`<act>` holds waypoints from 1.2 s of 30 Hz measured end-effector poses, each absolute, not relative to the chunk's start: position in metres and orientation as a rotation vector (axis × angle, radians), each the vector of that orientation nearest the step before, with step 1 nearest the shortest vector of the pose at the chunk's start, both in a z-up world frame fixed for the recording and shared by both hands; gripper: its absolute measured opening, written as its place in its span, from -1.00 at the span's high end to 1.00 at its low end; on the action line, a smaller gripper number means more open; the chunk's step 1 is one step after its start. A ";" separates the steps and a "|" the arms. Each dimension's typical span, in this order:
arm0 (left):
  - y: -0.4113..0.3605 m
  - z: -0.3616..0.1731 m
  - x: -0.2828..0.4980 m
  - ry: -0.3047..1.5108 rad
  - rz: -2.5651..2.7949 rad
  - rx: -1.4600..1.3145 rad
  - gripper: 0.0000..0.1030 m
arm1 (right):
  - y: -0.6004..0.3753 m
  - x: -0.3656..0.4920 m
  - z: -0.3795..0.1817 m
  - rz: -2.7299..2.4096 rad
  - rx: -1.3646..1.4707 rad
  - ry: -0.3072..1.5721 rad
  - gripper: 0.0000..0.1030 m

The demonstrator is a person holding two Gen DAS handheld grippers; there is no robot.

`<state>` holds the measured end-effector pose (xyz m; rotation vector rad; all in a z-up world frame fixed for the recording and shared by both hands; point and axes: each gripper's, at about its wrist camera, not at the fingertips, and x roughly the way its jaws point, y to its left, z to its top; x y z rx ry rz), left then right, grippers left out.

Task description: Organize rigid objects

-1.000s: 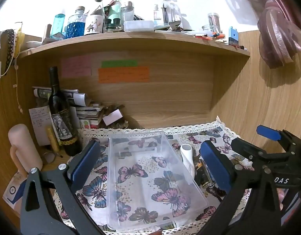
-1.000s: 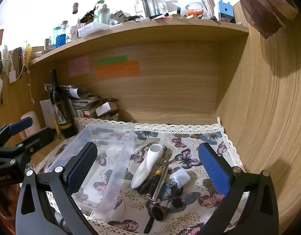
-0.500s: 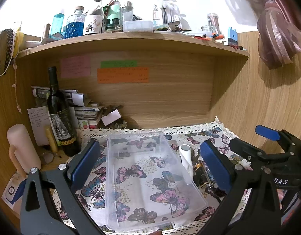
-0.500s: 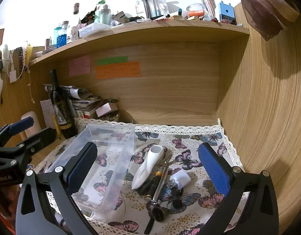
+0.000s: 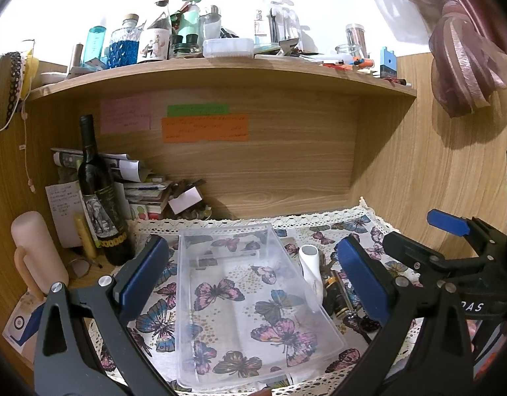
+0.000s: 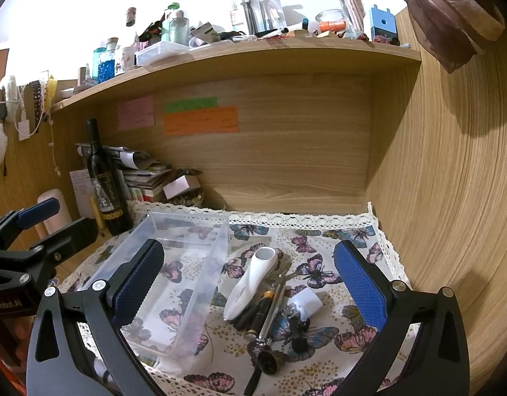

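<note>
A clear plastic bin lies empty on the butterfly cloth; it also shows in the right wrist view. Right of it lies a pile: a white handheld device, dark pens, a metal tool, a small white cap. The white device shows beside the bin in the left wrist view. My left gripper is open and empty above the bin. My right gripper is open and empty above the pile.
A wine bottle stands at the back left beside stacked papers and a pink mug. A cluttered shelf runs overhead. A wooden wall closes the right side.
Both grippers have drifted very slightly; the view has shifted a little. Nothing on the cloth has moved and both stay open.
</note>
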<state>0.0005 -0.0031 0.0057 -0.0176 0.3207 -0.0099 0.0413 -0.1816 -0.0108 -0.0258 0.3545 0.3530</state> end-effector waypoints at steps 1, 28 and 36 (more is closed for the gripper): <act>-0.003 0.006 0.000 0.320 -0.010 -0.016 -1.00 | -0.182 0.041 -0.011 0.353 -0.026 0.354 -1.00; -0.005 0.006 0.000 0.319 -0.022 -0.020 -1.00 | -0.182 0.041 -0.011 0.353 -0.027 0.353 -1.00; -0.006 0.005 -0.001 0.319 -0.023 -0.019 -1.00 | -0.182 0.040 -0.011 0.353 -0.028 0.353 -1.00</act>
